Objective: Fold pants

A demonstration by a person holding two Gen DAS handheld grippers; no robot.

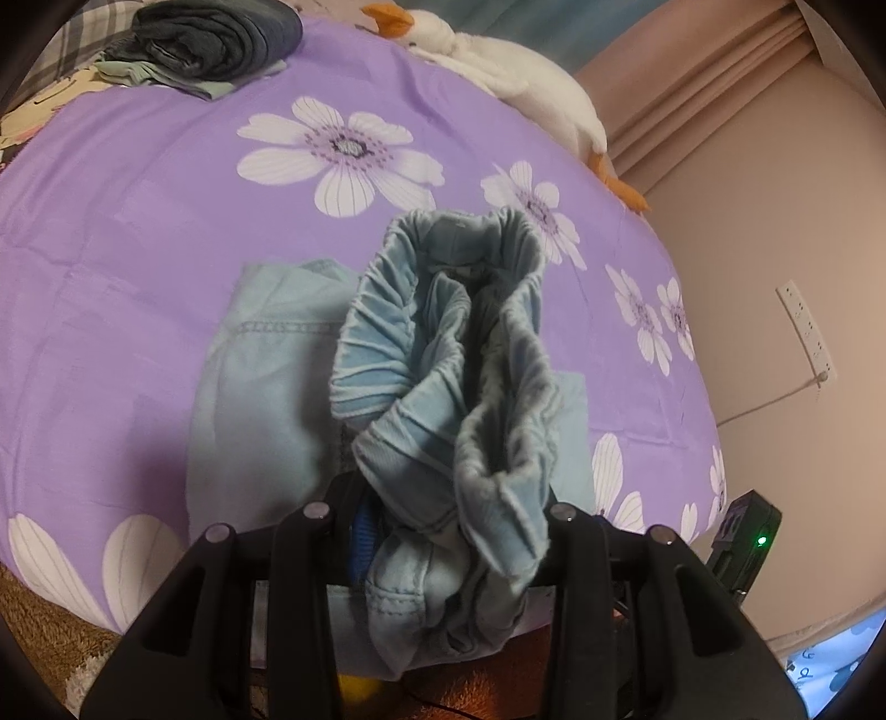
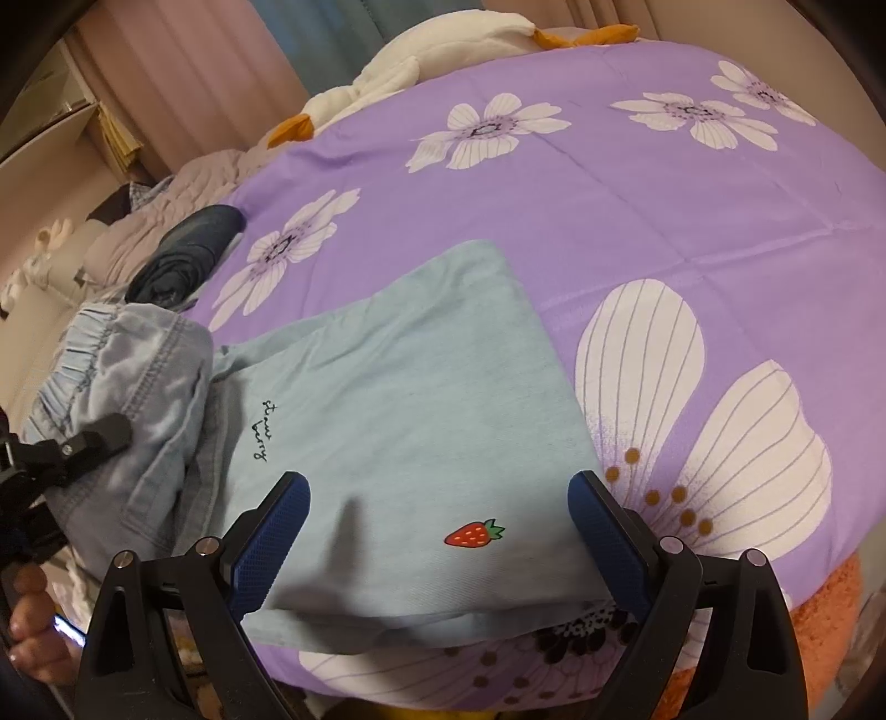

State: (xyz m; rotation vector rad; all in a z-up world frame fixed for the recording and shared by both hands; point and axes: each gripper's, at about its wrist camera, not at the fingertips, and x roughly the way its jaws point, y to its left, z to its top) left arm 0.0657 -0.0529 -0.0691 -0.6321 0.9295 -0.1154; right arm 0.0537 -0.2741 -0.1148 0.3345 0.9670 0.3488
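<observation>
From my left wrist camera I see the left tool (image 1: 443,531) clamped on the bunched waistband end of the pants (image 1: 443,354), the elastic opening gaping up toward the lens. Only this view shows a white power strip (image 1: 805,332) on the wall. My right wrist camera shows what the left cannot: the rest of the pants (image 2: 410,421) spread flat on the purple flowered bedspread (image 2: 637,210), with a small red strawberry (image 2: 473,534) and dark handwritten lettering on the fabric. There the right tool (image 2: 437,548) stands wide, its blue pads (image 2: 271,548) on either side of the cloth and gripping nothing. At the left edge of that view I can see the left tool's finger on the gathered waistband, and a hand (image 2: 27,626) below it.

The pants are pale blue denim-like cloth, waist lifted, legs lying on the bed.

I count one pair of pants, one white plush goose (image 1: 498,61), one dark folded garment (image 1: 221,39), and two tools.
</observation>
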